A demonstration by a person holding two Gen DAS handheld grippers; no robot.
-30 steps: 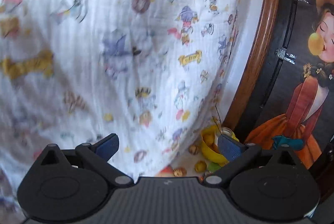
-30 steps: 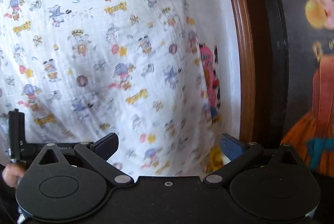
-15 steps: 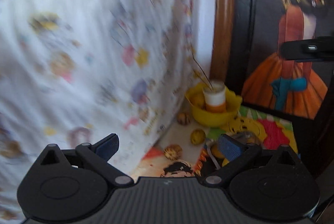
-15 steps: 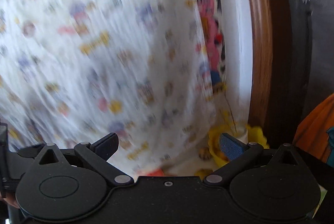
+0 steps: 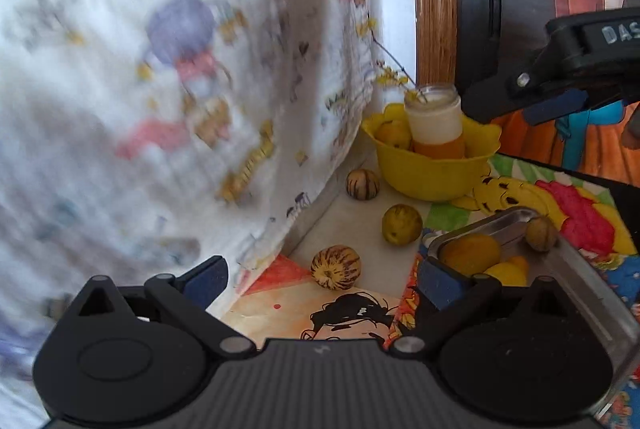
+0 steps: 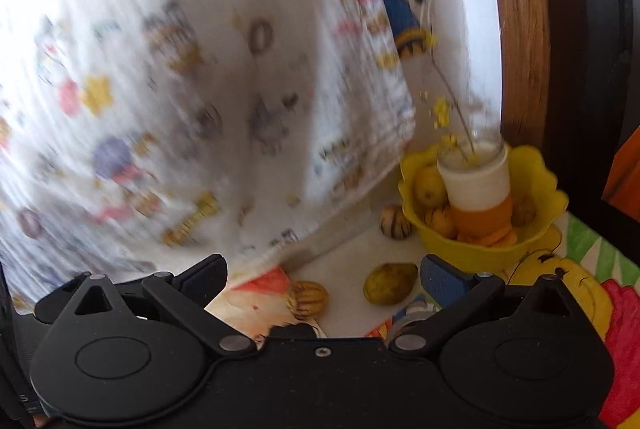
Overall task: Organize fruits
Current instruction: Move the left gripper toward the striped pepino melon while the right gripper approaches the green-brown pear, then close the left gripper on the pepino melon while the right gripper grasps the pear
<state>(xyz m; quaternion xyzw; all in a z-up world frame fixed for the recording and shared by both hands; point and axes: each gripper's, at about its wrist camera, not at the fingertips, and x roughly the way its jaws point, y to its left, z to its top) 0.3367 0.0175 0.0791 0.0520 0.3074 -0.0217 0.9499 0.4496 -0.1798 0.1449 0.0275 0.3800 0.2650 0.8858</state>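
Both the left hand-held gripper (image 5: pixel 322 279) and right hand-held gripper (image 6: pixel 322 279) are held wide open and empty above striped fruit (image 5: pixel 336 267); a yellow bowl (image 5: pixel 432 173) is seen beyond.

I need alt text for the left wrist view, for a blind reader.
Open left hand-held gripper above three loose fruits: two striped, one yellow-green. Behind stands a yellow bowl holding a jar; a metal tray of fruit lies right.
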